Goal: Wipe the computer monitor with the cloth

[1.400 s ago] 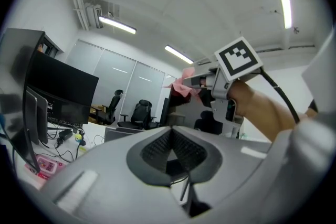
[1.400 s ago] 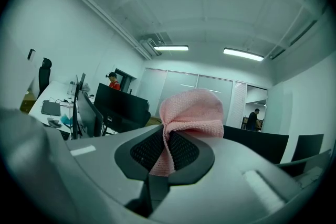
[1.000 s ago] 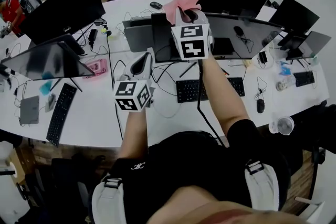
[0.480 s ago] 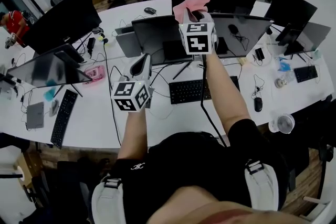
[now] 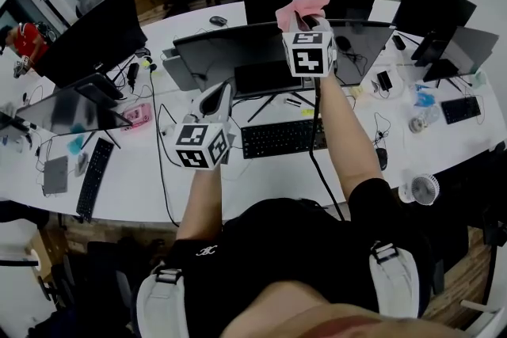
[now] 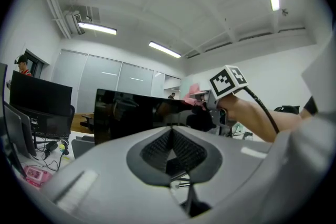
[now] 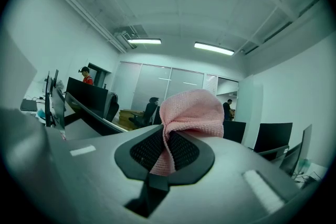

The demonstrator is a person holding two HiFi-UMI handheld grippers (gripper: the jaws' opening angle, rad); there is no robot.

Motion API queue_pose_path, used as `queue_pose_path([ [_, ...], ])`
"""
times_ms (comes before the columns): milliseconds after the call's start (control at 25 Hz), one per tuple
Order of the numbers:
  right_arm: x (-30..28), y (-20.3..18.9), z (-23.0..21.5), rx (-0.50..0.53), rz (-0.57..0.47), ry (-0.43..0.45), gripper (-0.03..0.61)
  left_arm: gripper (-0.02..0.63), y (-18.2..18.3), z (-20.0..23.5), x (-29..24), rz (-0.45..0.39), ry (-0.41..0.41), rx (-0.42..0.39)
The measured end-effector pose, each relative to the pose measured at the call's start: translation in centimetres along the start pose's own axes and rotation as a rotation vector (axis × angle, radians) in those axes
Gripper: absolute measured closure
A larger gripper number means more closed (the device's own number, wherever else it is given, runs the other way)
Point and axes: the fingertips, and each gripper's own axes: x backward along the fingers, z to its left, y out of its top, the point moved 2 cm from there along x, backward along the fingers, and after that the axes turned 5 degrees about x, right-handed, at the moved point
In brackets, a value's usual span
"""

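A wide dark monitor (image 5: 238, 51) stands at the middle of the white desk (image 5: 142, 178). My right gripper (image 5: 304, 21) is raised at the monitor's top edge, right of its middle, shut on a pink cloth (image 5: 303, 5) that bunches above the jaws. The right gripper view shows the cloth (image 7: 191, 113) pinched in the right gripper (image 7: 169, 147). My left gripper (image 5: 217, 96) hangs lower, in front of the screen's left part, shut with nothing in it. In the left gripper view, that gripper (image 6: 170, 149) faces the black screen (image 6: 131, 113), with the cloth (image 6: 193, 89) above the screen's top right.
A black keyboard (image 5: 281, 138) and loose cables lie below the monitor, a mouse (image 5: 381, 158) to its right. More monitors (image 5: 87, 36) stand at the left and back. A small white fan (image 5: 425, 188) sits at the desk's right edge.
My right gripper has moved rightward along the monitor's top edge with the cloth. The left gripper has held about the same place. The head view has shifted a little.
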Motion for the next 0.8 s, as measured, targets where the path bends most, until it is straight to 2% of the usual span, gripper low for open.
queue_pose_path([
  [480,0.8,-3.3,-9.7,-0.016,0.014,-0.064,0.558,0.568,-1.0,-5.9,-3.5,0.015,-0.009,-0.010],
  [800,2.2,-5.0,-15.3,0.031,0.033,-0.101,0.558,0.568,-1.3,-9.7,-5.2,0.004,-0.015,-0.021],
])
